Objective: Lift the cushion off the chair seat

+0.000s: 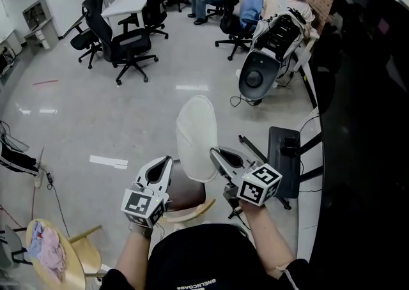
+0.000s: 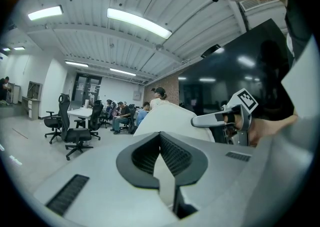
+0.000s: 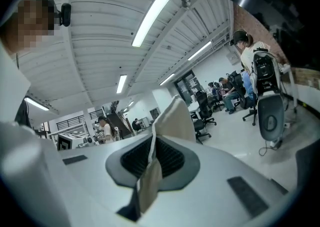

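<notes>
Pinching cushion (image 1: pixel 196 135), left tongs (image 1: pixel 169 162), right tongs (image 1: pixel 215 153) both clamped, chair (image 1: pixel 189 213) beneath, screen (image 1: pixel 367 97) alongside

One cushion (image 1: pixel 196 138), two hand-held grippers (image 1: pixel 167 162) (image 1: pixel 215 153)

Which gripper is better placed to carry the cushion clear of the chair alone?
Marginally the right gripper. Both sets of jaws are shut on the cushion, but the right grips a little higher up its side edge, while the left gripper grips nearer the bottom corner, just above the chair seat.
</notes>
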Demonstrator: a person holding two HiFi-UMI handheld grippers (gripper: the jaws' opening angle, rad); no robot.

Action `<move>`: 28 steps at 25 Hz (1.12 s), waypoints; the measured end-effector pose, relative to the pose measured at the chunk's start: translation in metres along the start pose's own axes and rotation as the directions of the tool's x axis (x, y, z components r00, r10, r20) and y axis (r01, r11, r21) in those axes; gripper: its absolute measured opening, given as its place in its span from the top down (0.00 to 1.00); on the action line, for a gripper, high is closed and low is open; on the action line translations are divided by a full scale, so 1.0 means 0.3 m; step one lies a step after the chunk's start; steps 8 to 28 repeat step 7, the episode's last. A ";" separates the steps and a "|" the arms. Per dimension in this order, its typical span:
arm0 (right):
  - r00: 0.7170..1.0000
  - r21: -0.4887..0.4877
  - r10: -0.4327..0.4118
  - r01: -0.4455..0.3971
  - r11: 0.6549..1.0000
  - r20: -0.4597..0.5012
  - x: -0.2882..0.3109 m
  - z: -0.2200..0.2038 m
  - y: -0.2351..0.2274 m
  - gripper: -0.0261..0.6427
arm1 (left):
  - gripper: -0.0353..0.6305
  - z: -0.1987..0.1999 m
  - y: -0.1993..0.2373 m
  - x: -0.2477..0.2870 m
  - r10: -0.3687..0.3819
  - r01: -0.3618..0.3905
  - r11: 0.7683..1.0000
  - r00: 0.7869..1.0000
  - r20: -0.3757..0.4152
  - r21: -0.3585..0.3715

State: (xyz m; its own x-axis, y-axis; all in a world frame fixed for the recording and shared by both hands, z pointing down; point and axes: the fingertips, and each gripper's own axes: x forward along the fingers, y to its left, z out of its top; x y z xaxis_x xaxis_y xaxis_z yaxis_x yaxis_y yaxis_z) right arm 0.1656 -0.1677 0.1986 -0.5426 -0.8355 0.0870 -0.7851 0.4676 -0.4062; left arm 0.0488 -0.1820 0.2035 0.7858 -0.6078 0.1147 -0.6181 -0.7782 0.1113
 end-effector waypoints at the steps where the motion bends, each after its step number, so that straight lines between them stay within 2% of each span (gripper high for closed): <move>1: 1.000 0.001 -0.002 0.002 1.000 0.002 0.001 -0.002 -0.004 0.92 | 0.93 -0.006 0.003 0.000 0.001 -0.001 1.000 1.000 -0.003 -0.002; 28: 1.000 0.002 -0.007 0.007 1.000 0.000 0.019 -0.016 -0.031 0.92 | 0.93 -0.039 0.032 0.012 0.009 -0.009 1.000 1.000 0.001 0.005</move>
